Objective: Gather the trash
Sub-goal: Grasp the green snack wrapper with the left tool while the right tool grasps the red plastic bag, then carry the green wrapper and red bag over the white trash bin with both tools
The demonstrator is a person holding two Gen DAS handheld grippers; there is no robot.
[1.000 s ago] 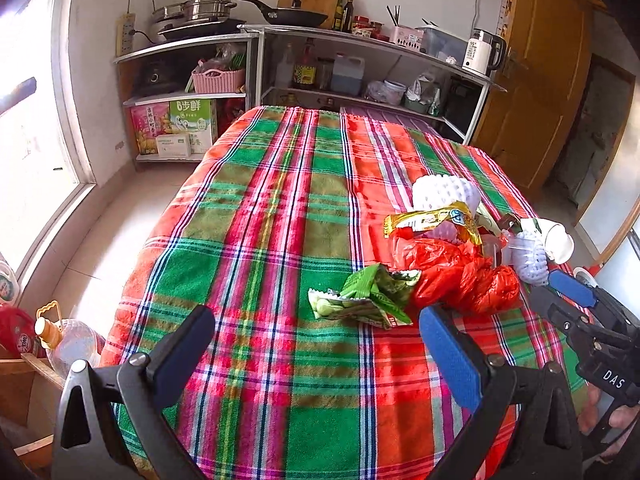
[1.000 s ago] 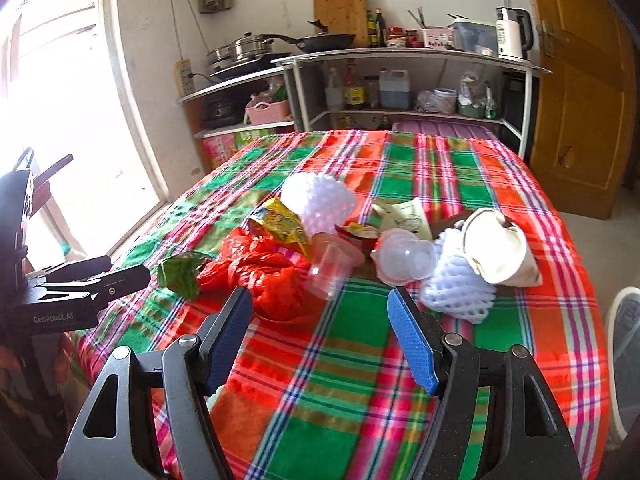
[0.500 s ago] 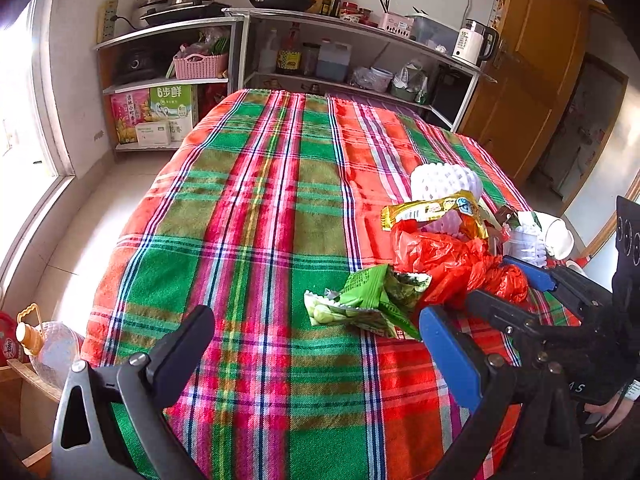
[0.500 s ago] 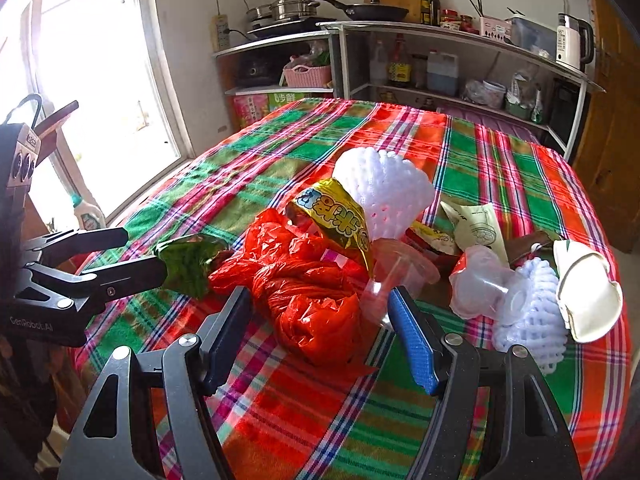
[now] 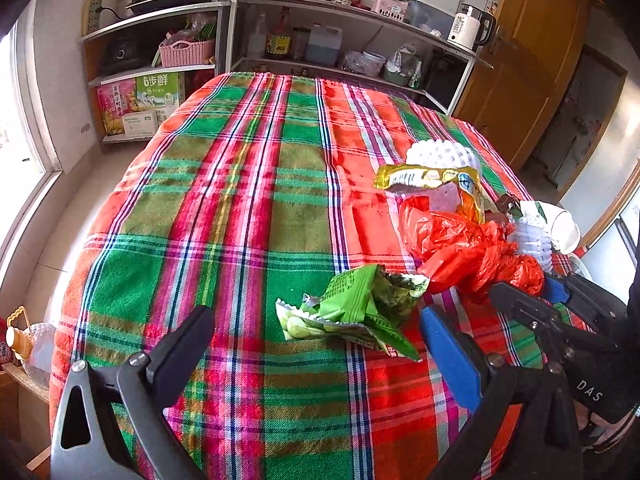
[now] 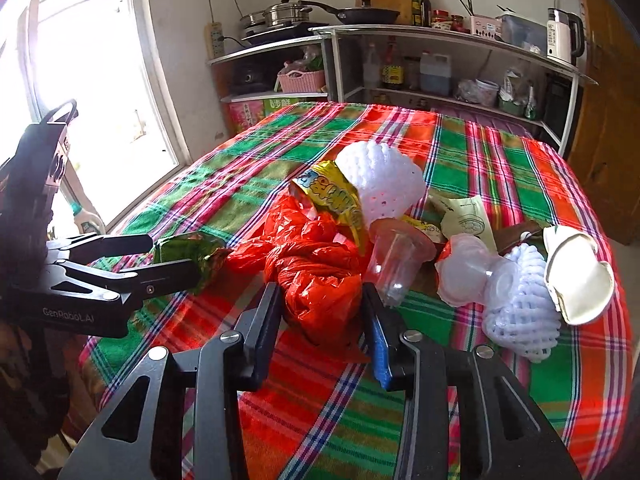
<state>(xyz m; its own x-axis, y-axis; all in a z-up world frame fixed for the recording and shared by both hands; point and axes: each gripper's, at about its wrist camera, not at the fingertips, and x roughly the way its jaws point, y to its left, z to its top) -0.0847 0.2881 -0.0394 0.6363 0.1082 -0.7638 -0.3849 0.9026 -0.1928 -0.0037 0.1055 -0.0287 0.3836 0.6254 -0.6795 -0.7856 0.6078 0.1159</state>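
Two views, and neither gives the whole pile: in the left wrist view the clear cup and foam nets at right are mostly hidden behind the red plastic bag [image 5: 468, 248], and the person's hand at the lower right corner is cut off by the frame edge. The print on the wrappers is too small to read.

Right gripper [image 6: 322, 322], bottom centre of its own view: jaws closing around the near lump of the red bag, which sits squarely between the fingers, the dark pad tight against its left side and the blue pad against its right. The bag sprawls from there up toward the centre of the frame on the plaid-covered bench [image 6: 500, 152].

Left gripper [image 5: 316, 350], bottom of its view: jaws wide apart, nothing pinched. The green snack wrapper [image 5: 356, 308] lies flat on the cloth in the gap, nearer the blue right finger, touched by neither pad.

Around the bag: a yellow snack packet [image 6: 336, 196] leans on its far side, a white foam net [image 6: 380, 184] behind that. A clear plastic cup [image 6: 396, 260] lies tipped just beside the right gripper's blue finger. Further right, a clear domed lid [image 6: 468, 272], a second foam net [image 6: 520, 312] and a cream-coloured shell-like container [image 6: 576, 276] crowd together.
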